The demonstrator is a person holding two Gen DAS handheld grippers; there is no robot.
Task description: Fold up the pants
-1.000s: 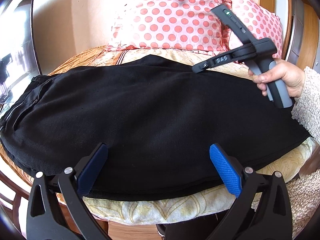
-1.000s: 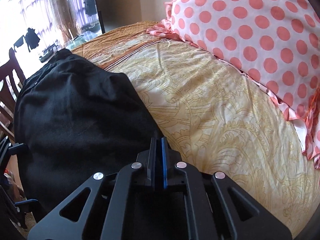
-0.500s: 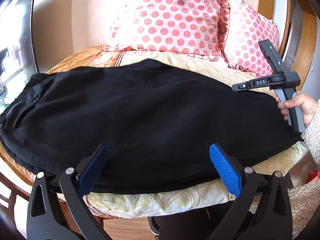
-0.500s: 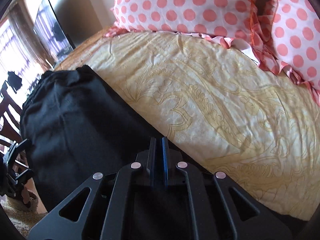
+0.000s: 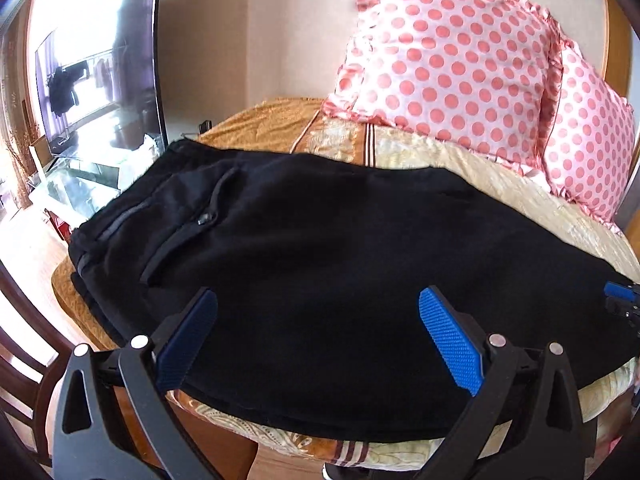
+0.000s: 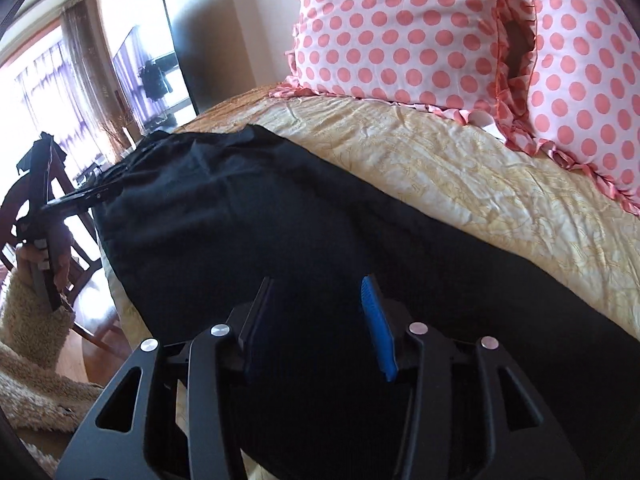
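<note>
Pants flat on bed, under opening right gripper.

Black pants lie flat on the bed beyond the wide-apart left claw.

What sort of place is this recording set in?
Most likely a home bedroom or living room. Black pants lie on a bed or daybed with a yellow patterned cover, polka-dot pillows lean against the wall, and a flat television stands by a bright window.
</note>
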